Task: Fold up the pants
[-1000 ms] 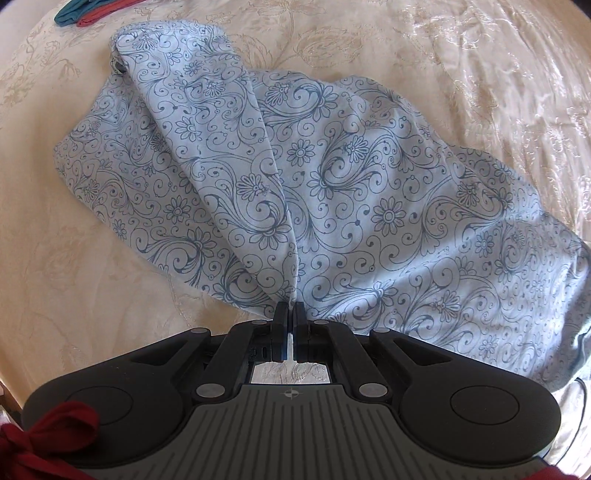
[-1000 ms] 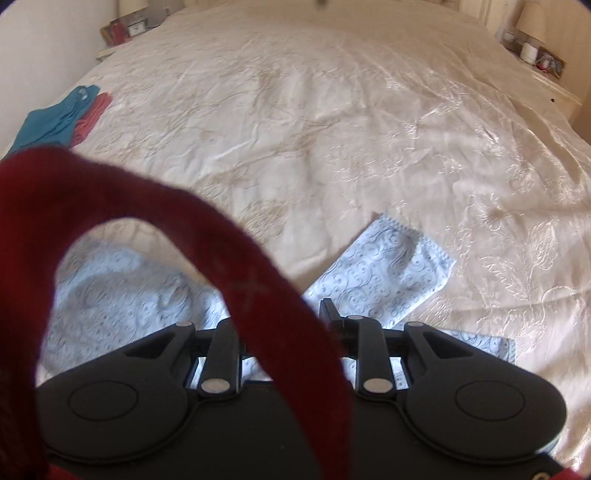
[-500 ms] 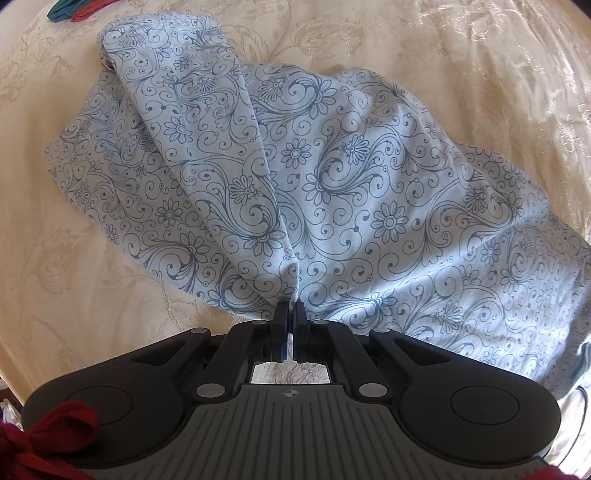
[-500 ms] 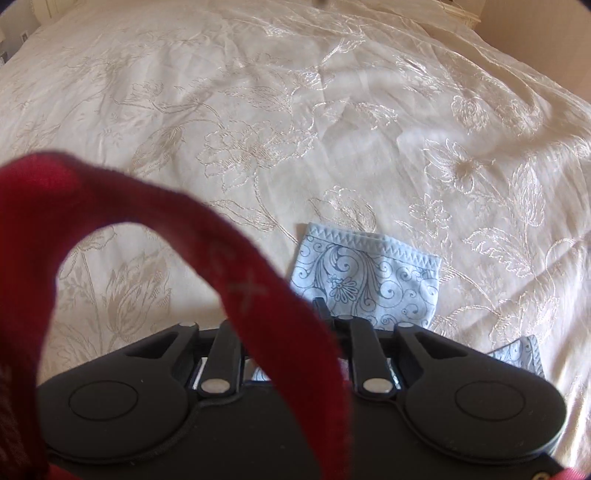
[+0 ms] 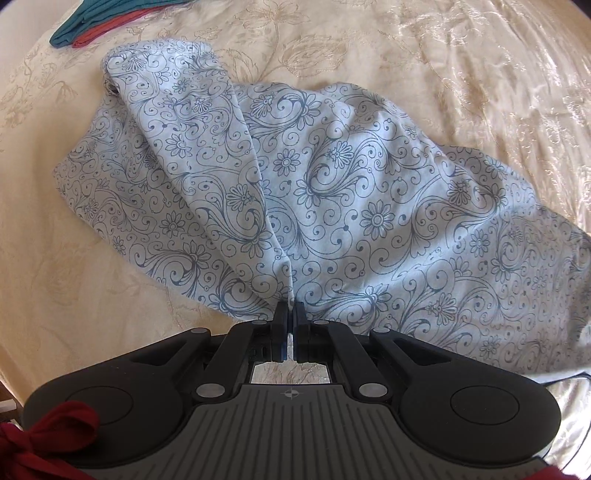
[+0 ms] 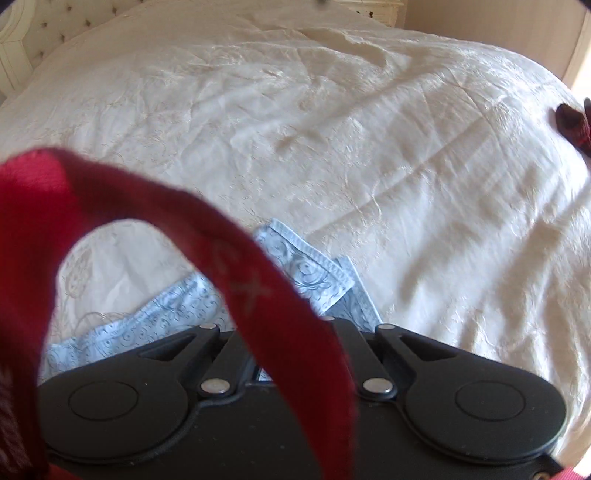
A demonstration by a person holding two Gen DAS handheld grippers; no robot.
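Pants (image 5: 332, 192): pale blue, swirl-and-flower print, spread rumpled on the bed (image 5: 480, 74) straight ahead of the left gripper (image 5: 290, 314). Waist end bunched at the far left; the rest fans out to the right past the edge of that view.

Left gripper: jaws pinched nearly together on a ridge of fabric at the near edge. Cloth tents up from the pinch, with a long crease running away toward the waist end.

Right gripper (image 6: 295, 325): fingertips hidden behind a red strap (image 6: 258, 295) looping across the lens. Can't tell how far apart the jaws sit, or whether they hold anything. Hemmed leg cuffs (image 6: 310, 266) lie on the bed just ahead of it, one stacked on another.

Handling, my read: thin, light, limp knit or cotton. No stiffness, so it drapes and sags from any single pinch. The satin-looking bedspread probably lets it slide instead of holding a crease. Best holds are hems, cuffs and waistband, where the layers are thicker. A mid-panel pinch just makes a tent.

Containers: none in view. Beyond the pants, far left of the left gripper, sit teal and red folded garments (image 5: 103, 22). A dark red item (image 6: 574, 122) lies at the bed edge, far right of the right gripper.
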